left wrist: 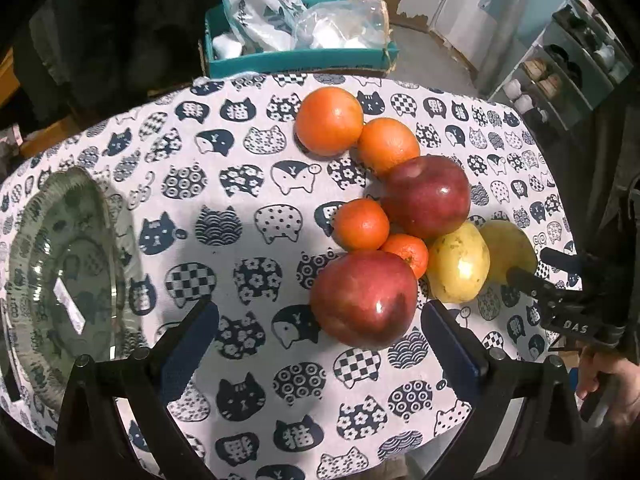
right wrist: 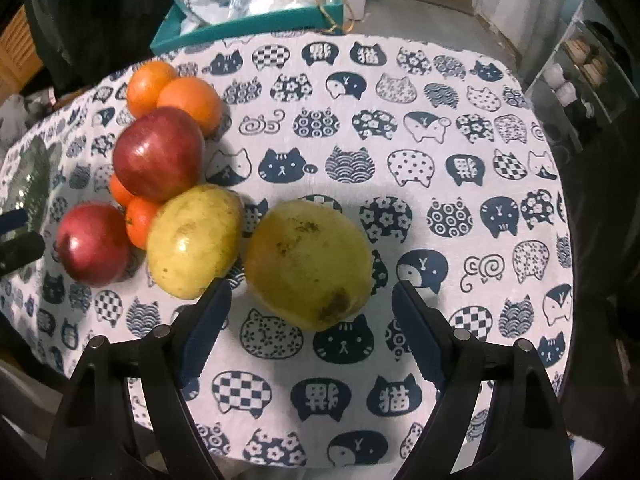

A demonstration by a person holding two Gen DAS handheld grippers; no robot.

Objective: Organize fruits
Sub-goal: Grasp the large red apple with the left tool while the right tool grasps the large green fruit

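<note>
Two tools hang over a counter [right wrist: 400, 92] covered in a cat-print cloth, each pointing steeply down at a cluster of fruit. The left tool [left wrist: 320, 344] stands wide open and holds nothing; the nearer red apple [left wrist: 364, 298] lies just ahead of its fingers, a little toward the right-hand one. The right tool [right wrist: 312, 332] is likewise open and empty, its fingers flanking the near end of a large yellow-green fruit [right wrist: 308, 264] without touching it. That fruit sits apart from its neighbours; a second yellow fruit [right wrist: 194, 242] lies just beside it, close to the tool's left-hand fingertip.

A glass plate [left wrist: 60, 280] rests on the cloth at the far left of the left wrist view, well apart from the fruit, and appears the likely destination.

The step in hand is judged to be the approach for a first grasp. To do it well, the right tool should come down until its pads span the widest part of the yellow-green fruit, keeping the left-hand finger clear of the neighbouring fruit. The apple touches a small orange fruit [left wrist: 406, 252]; lifting straight up should avoid rolling the cluster. Round, smooth skins call for a centred, gentle close.
</note>
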